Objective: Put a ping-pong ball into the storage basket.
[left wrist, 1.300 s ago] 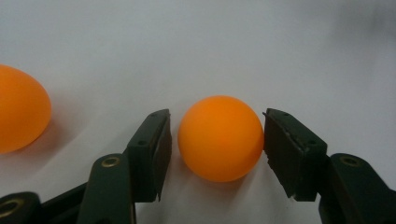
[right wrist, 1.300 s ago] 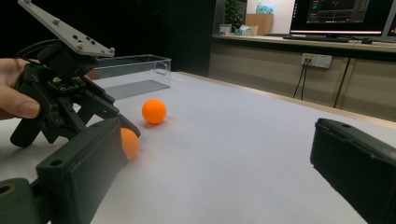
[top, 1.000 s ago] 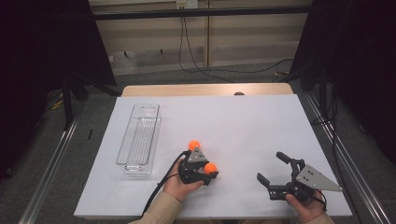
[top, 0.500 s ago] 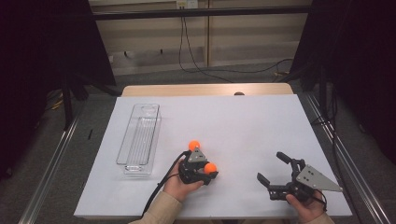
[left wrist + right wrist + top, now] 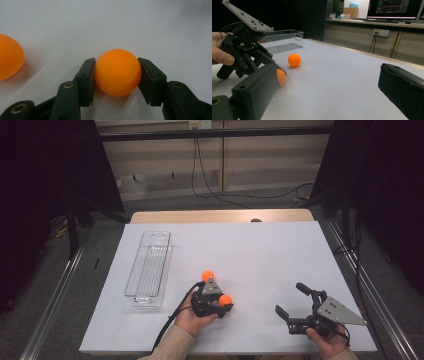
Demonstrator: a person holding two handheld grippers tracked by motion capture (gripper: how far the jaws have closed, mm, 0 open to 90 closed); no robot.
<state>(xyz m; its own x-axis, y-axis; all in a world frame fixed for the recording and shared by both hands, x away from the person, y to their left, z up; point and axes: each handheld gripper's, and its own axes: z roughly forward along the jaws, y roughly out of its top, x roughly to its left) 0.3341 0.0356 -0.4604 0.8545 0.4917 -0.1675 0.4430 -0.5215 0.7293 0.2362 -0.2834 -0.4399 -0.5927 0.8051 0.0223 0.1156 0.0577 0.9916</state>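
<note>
We see a table (image 5: 280, 250) covered by a white sheet, its wooden edge showing along the far side. Directly on it lie two orange balls: one orange ball (image 5: 208, 276) toward the middle, the other orange ball (image 5: 225, 300) just beside it, nearer to us. A clear plastic tray (image 5: 148, 269), long and narrow, lies on the left part, well apart from the balls.

I see a white tabletop (image 5: 260, 255), grey floor (image 5: 90, 285), cables along the beige wall (image 5: 260, 155), and monitors (image 5: 395, 8).
</note>
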